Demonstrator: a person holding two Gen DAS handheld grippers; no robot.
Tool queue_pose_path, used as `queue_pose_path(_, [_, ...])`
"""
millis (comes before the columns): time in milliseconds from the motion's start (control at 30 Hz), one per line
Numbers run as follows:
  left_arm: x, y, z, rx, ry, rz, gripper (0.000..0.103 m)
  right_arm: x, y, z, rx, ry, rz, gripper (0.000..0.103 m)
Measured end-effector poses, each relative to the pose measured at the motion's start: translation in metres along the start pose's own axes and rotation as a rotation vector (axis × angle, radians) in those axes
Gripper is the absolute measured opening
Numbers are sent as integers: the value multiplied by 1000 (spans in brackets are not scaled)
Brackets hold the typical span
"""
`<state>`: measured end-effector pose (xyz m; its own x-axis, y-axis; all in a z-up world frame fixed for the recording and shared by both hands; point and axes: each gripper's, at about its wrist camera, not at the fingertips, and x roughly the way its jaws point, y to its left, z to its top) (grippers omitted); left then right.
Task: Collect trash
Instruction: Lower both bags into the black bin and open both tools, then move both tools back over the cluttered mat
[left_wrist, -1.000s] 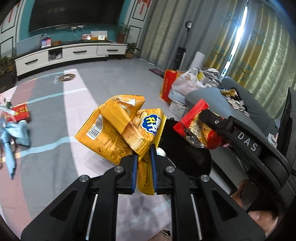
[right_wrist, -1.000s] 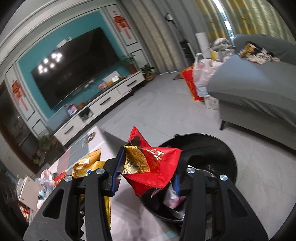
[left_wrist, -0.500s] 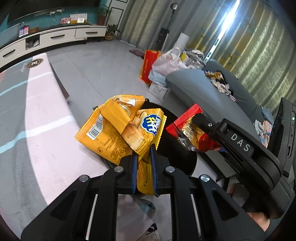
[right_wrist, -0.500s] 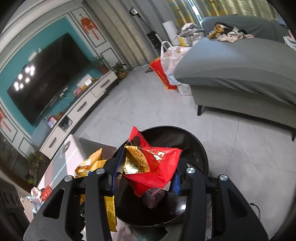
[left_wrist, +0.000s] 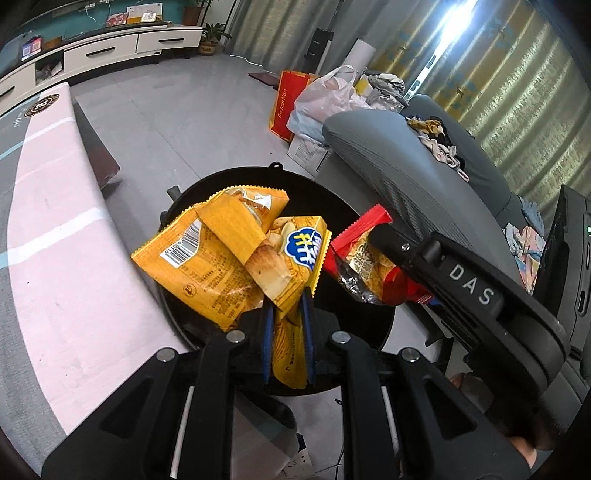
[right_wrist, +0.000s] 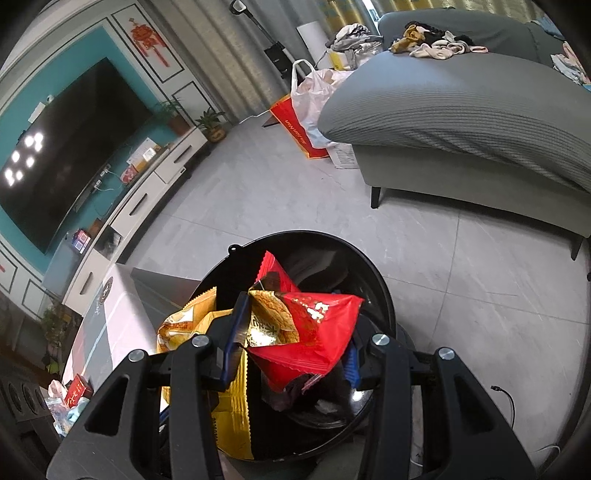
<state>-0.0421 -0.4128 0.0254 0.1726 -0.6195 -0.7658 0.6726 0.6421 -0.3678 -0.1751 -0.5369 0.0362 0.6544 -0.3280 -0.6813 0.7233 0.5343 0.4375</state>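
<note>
My left gripper (left_wrist: 287, 325) is shut on a crumpled yellow snack bag (left_wrist: 236, 258), which hangs over the mouth of a round black trash bin (left_wrist: 354, 206). Beside it on the right, my right gripper (right_wrist: 291, 339) is shut on a red snack wrapper (right_wrist: 314, 332); the same red wrapper (left_wrist: 365, 254) shows in the left wrist view, also above the bin. In the right wrist view the bin (right_wrist: 373, 273) lies right below the wrapper, with some trash dimly visible inside, and the yellow bag (right_wrist: 188, 325) hangs at the left.
A long table with a pink and grey cover (left_wrist: 55, 229) runs left of the bin. A grey sofa (right_wrist: 461, 122) with clothes on it stands to the right. A red bag and white plastic bags (left_wrist: 314, 99) sit on the floor beyond. More wrappers (right_wrist: 70, 398) lie on the table.
Both grippers have come off the table and down over the bin, carrying their wrappers. The bin now fills the view below them. Neither grip has changed.
</note>
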Motion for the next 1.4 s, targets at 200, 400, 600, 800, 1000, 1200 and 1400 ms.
queue_pose_path(200, [2,-6,2,17,1,-39,16,-10,-6,2,11,-29,-24,44])
queue_pose_path(400, [12,-6,0,2,31,-60,16,-11,-12,3,30,-31,-37,44])
queue_pose_path(600, [21,-1,0,-12,56,-71,20,-3,-6,1,20,-2,-44,44])
queue_pose_path(800, [17,-5,-4,-2,50,-57,27,-4,-7,2,21,-6,-49,44])
queue_pose_path(1000, [5,-9,-5,7,40,-56,43,-5,-7,1,34,0,-44,53])
queue_pose_path(1200, [-38,-1,-7,10,-46,-21,71,-12,2,2,19,-14,-9,69])
queue_pose_path(1400, [-119,41,-16,-49,-206,88,93,-22,31,-3,-50,-28,41,86])
